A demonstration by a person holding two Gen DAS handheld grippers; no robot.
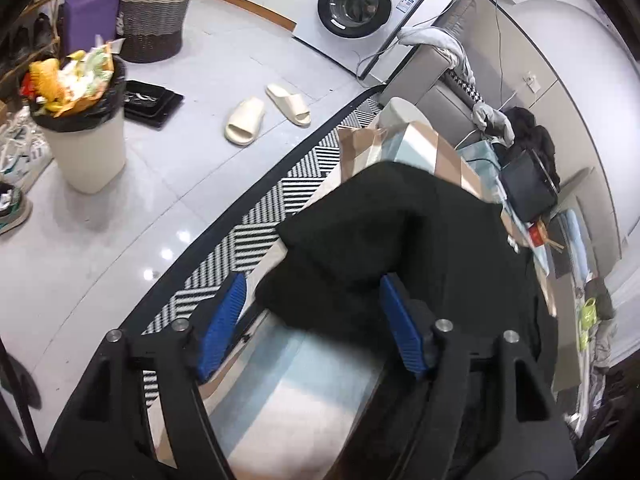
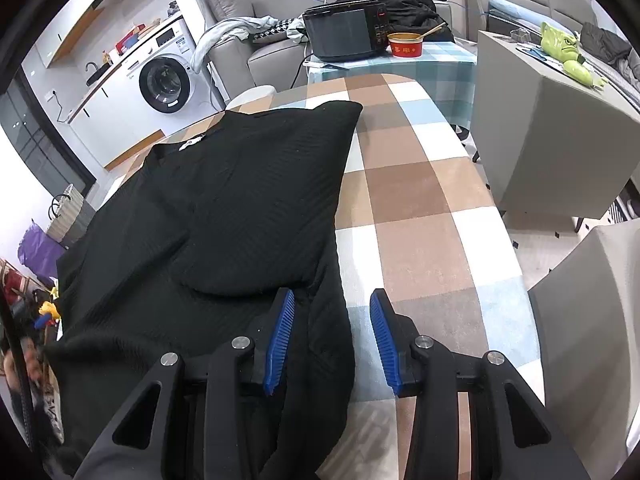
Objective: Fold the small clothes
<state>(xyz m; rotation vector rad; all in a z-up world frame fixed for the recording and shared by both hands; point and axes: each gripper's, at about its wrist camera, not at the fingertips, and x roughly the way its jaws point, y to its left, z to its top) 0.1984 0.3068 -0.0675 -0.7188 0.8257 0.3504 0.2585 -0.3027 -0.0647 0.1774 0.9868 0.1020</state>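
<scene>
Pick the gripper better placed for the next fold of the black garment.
Probably right: the right gripper is open astride the black garment's near edge on the checked tablecloth. The left gripper is open at a bunched corner.

A glossy pale grey tiled floor (image 1: pixel 192 168) reflects ceiling lights. A white front-loading washing machine (image 1: pixel 360 4) stands against the wall, near a grey fabric sofa (image 2: pixel 256 56). A black-and-white zigzag rug (image 1: pixel 256 236) lies beside a checked brown, blue and white tablecloth (image 2: pixel 416 208).
</scene>
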